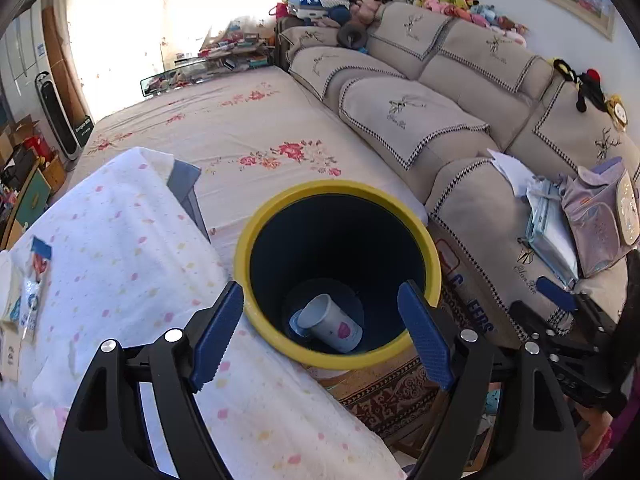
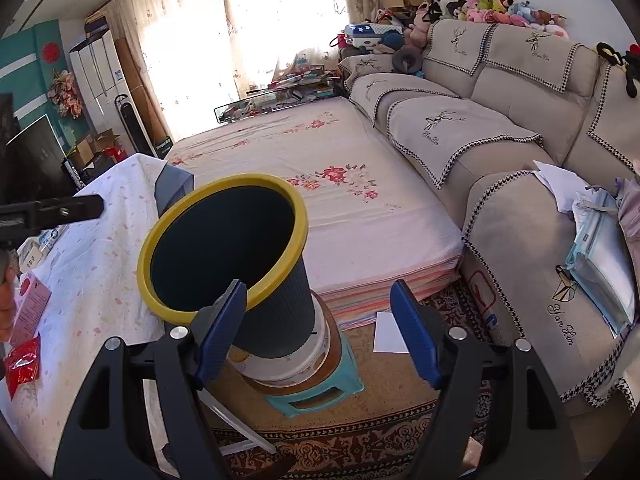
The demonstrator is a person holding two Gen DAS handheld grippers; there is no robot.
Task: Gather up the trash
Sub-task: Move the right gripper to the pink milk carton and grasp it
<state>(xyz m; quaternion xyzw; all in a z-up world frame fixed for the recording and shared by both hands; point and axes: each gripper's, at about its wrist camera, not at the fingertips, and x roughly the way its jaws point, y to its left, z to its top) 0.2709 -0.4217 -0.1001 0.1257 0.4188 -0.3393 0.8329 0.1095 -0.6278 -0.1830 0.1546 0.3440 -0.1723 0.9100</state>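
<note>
Left gripper (image 1: 320,336) over bin (image 1: 256,216), jaws wide, empty; cup (image 1: 332,320) lies inside, apparently dropped; right gripper (image 2: 318,328) jaws spread, holding nothing.

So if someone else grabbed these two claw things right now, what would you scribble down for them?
Left gripper: open, empty, above the yellow-rimmed bin.
Right gripper: open, empty, beside the bin, which stands on a stool next to the cloth-covered table.
Done: a white cup lies at the bottom of the bin.
Left: a red wrapper and a pink card on the table, and packets at its far end.
</note>
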